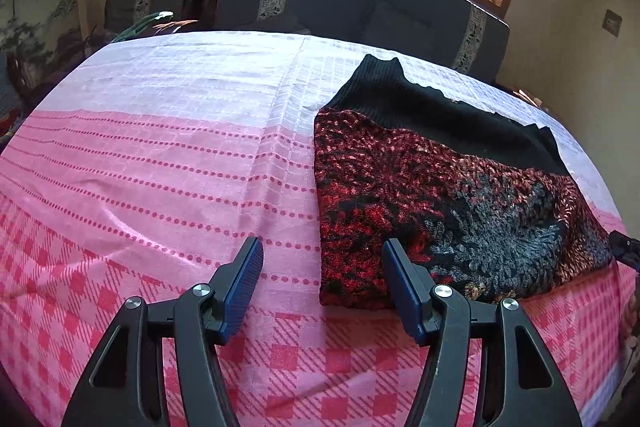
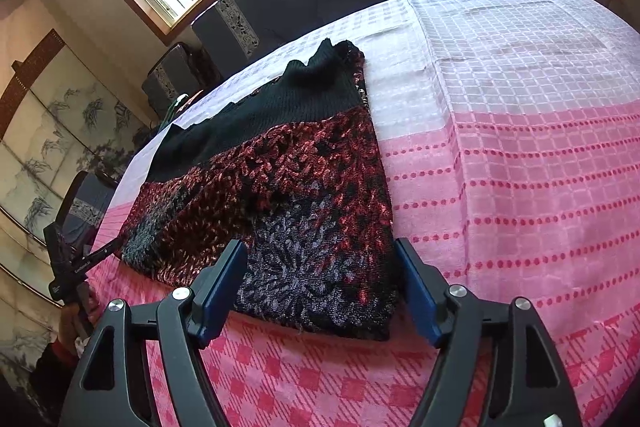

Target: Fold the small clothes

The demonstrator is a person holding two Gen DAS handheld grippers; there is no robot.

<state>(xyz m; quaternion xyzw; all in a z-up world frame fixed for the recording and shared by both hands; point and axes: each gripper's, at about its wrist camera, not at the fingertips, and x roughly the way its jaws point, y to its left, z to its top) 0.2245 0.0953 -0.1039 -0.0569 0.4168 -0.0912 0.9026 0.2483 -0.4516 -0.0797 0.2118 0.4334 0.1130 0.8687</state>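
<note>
No text can be read; small white lettering on the left gripper (image 2: 86, 261) (lower left, right wrist view) is too blurred.

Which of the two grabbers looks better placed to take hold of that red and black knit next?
Probably the right gripper: its open fingers straddle the sweater's near corner. The left gripper faces mostly bare cloth.

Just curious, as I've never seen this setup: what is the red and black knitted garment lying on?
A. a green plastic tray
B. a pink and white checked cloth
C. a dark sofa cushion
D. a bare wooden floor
B: the garment rests flat on the pink and white checked cloth.
</note>
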